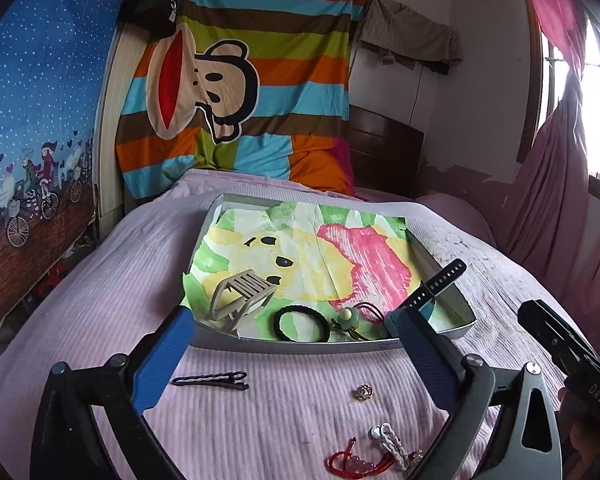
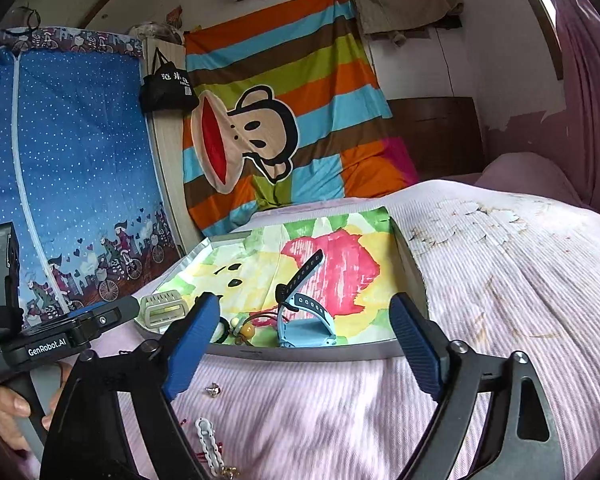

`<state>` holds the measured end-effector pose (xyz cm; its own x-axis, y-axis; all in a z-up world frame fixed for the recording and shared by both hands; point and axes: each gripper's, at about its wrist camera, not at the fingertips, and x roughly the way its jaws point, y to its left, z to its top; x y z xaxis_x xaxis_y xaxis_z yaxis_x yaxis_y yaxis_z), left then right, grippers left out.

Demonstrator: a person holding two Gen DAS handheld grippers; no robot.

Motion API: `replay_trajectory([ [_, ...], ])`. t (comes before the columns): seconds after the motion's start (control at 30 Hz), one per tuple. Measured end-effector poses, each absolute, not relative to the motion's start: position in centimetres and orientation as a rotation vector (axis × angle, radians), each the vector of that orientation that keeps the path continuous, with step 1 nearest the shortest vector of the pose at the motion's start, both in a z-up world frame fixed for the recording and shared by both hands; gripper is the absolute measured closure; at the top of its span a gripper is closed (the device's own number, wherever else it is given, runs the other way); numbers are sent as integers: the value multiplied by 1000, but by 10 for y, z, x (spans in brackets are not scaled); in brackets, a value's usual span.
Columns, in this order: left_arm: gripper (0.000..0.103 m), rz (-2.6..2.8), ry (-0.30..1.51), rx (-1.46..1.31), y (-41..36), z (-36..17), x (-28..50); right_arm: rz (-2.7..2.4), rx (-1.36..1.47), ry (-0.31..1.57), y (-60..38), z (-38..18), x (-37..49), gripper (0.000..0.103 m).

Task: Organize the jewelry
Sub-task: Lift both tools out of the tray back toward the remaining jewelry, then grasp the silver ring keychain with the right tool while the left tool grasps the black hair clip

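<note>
Both tools stand wide apart with nothing between their pads: the left tool frames the near edge of the tray, and the right tool frames the tray's near right corner. Low in the left wrist frame, loose on the pink bed cover, lie the pieces not yet sorted: a black hair pin at lower centre-left, a small gold stud right of centre, a white chain-link clip and a red cord bracelet near the bottom edge. All look light. The pin and clip seem stiff and thin, best pinched across the middle; the stud is tiny and likely to slip or sink into the cloth; the cord is limp and should be taken at a bunched loop. In the tray, at mid-frame, rest a beige claw clip, a black hair tie and a blue watch with its dark strap standing up.
</note>
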<state>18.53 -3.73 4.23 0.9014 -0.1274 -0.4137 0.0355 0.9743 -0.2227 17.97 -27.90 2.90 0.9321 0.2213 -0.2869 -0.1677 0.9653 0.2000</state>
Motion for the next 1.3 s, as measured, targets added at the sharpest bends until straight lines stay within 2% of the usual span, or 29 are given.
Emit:
replay_trajectory([
  [0.17,0,-74,409,-213,-31,42,163,197,157,275,-279,35,148,1],
  [0.43,0,-74,383,-151,-20,38,133,200,131,274,-270,33,112,1],
  [0.7,0,-88,403,-83,-8,27,112,236,62,349,-256,14,99,1],
  [1.3,0,-28,632,-86,8,-2,137,285,-55,575,-221,-25,119,2],
])
